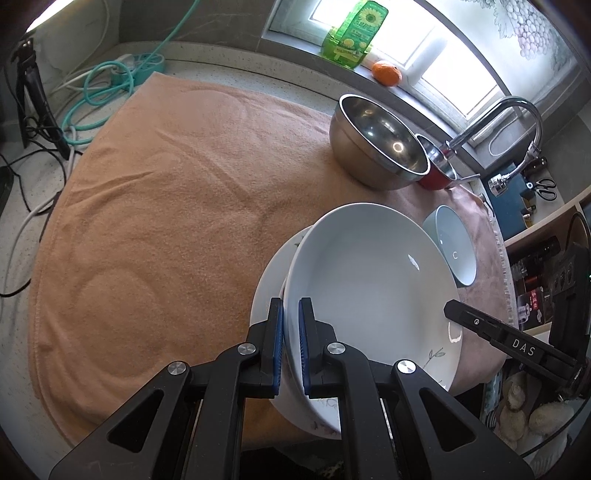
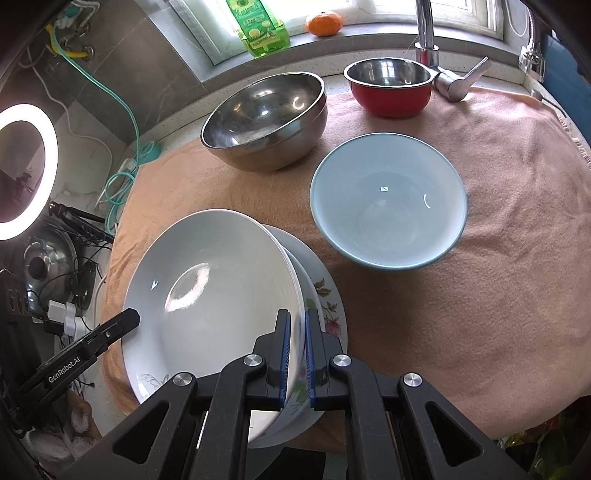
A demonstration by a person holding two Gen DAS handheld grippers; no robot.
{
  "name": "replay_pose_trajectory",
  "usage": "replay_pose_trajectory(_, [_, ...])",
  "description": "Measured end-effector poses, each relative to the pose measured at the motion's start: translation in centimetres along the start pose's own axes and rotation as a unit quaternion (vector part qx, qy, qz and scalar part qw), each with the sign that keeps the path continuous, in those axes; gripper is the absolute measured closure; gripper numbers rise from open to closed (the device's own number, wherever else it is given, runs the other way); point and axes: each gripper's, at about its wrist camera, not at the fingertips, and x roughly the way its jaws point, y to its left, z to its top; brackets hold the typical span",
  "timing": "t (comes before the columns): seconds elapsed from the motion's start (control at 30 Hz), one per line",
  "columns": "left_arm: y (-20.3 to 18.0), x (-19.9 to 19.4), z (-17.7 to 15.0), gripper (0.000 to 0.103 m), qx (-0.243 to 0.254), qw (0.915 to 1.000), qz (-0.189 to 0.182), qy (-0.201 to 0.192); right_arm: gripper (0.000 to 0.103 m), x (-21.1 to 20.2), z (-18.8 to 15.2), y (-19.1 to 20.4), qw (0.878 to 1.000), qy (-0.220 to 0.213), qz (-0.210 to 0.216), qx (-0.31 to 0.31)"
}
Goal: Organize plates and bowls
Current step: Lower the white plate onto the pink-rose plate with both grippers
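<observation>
A white deep plate (image 1: pixel 373 284) (image 2: pixel 210 295) is tilted over a flowered plate (image 2: pixel 328 291) (image 1: pixel 269 291) on the orange towel (image 1: pixel 166 221). My left gripper (image 1: pixel 291 314) is shut on the white plate's left rim. My right gripper (image 2: pixel 296 325) is shut on its right rim. A pale blue bowl (image 2: pixel 388 199) (image 1: pixel 452 245) stands upright beyond the plates. A large steel bowl (image 2: pixel 266 118) (image 1: pixel 380 144) and a red bowl (image 2: pixel 389 86) (image 1: pixel 436 173) stand at the back.
A faucet (image 2: pixel 428 40) (image 1: pixel 498 118) rises at the back right. A green bottle (image 2: pixel 258 26) and an orange (image 2: pixel 324 23) sit on the window ledge. Cables and a hose (image 1: pixel 110 81) lie left of the towel. A ring light (image 2: pixel 26 170) stands at the left.
</observation>
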Motion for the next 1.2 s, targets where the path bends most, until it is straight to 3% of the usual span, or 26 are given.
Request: replay_pose_trajectory(1.2, [-0.4, 1.1, -0.3, 0.097, 0.005, 0.9998, 0.006, 0.016, 0.095, 1.4, -0.3, -1.0, 1.000, 0.019, -0.003, -0.003])
